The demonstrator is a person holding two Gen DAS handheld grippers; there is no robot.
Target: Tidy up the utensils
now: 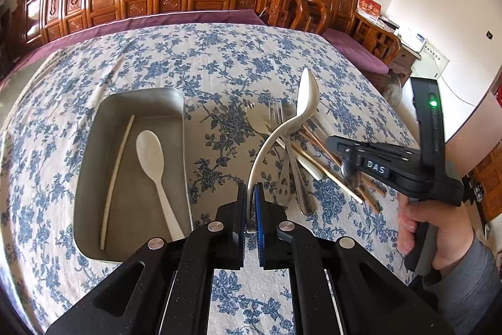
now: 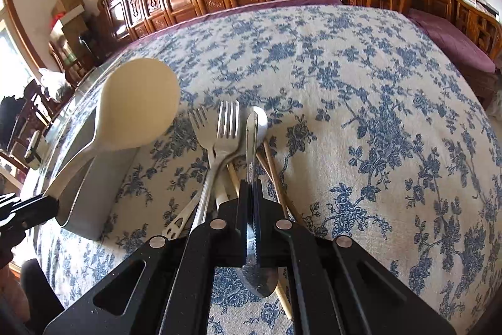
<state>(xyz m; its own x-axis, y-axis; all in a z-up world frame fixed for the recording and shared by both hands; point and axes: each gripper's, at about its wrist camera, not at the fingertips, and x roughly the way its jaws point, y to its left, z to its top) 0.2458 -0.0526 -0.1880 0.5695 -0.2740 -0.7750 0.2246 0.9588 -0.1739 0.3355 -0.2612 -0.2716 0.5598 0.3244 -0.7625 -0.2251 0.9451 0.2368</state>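
- My left gripper [image 1: 251, 193] has its fingers pinching the handle end of a cream spoon [image 1: 306, 96]; the spoon is off the table, its long axis running up and away from me, bowl at the far end and leaning a little right.
- My right gripper [image 2: 251, 193] is pressed together on a metal spoon [image 2: 251, 153]. Its handle points away from me along the fingers, and its bowl sits near me, under the gripper.
- The metal tray [image 1: 138, 102] lies on the left of the floral tablecloth [image 1: 219, 58]. It holds another cream spoon [image 1: 153, 159], bowl far and handle near, and a single white chopstick [image 1: 116, 178] lying roughly parallel on its left.
- Just right of the tray is the loose pile: forks [image 2: 227, 127] with tines pointing far, and wooden chopsticks [image 1: 320, 160] fanned out towards the near right.
- A hand [image 1: 433, 228] holds the right gripper's grip at the near right.
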